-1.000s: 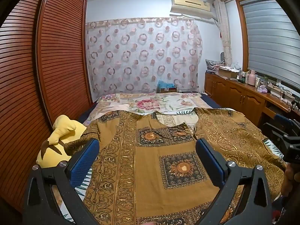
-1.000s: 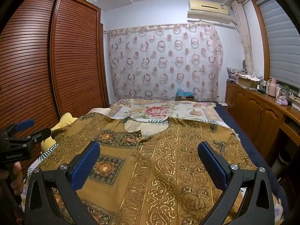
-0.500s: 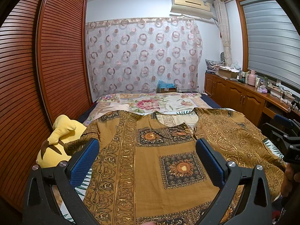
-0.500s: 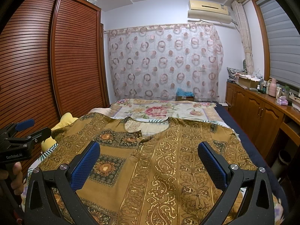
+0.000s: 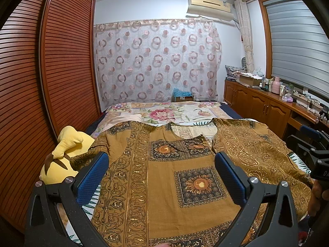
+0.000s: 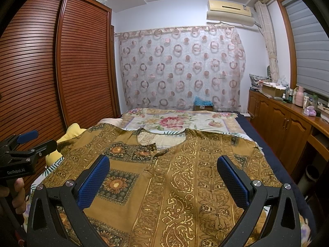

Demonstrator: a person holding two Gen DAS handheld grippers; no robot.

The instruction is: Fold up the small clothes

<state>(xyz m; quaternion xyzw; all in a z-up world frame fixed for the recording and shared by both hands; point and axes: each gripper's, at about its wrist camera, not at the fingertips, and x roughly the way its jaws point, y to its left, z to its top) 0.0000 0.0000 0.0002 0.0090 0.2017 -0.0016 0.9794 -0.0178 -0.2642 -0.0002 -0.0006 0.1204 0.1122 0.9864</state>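
Two spread grippers above a flat brown top

The left gripper (image 5: 161,164) and right gripper (image 6: 163,167) both stand wide apart, holding nothing, over the brown patterned top (image 5: 174,177) spread flat on the bed (image 5: 181,113). A yellow plush toy (image 5: 61,156) lies at its left edge; beyond, a ring-patterned curtain (image 5: 156,61).
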